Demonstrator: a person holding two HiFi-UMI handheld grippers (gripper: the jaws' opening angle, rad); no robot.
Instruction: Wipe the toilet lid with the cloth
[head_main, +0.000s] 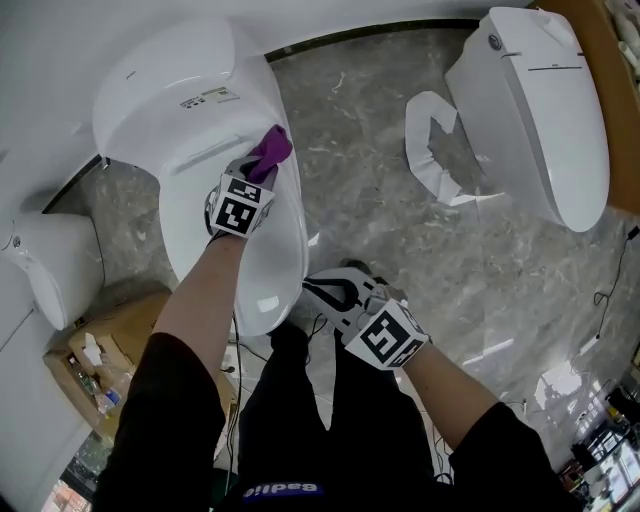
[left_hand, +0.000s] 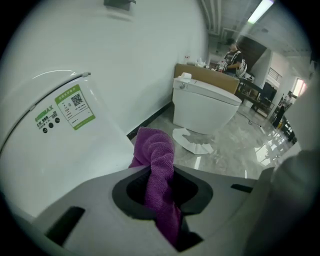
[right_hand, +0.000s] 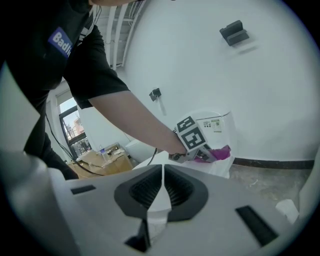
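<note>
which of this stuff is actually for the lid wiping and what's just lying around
For the job:
- purple cloth, clamped in the left gripper
- toilet lid

Lying about:
- second toilet
- white curved piece beside it
- cardboard box
- right gripper, shut and holding nothing

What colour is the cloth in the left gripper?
Purple. It shows best in the left gripper view, where the cloth is pinched between the jaws.
</note>
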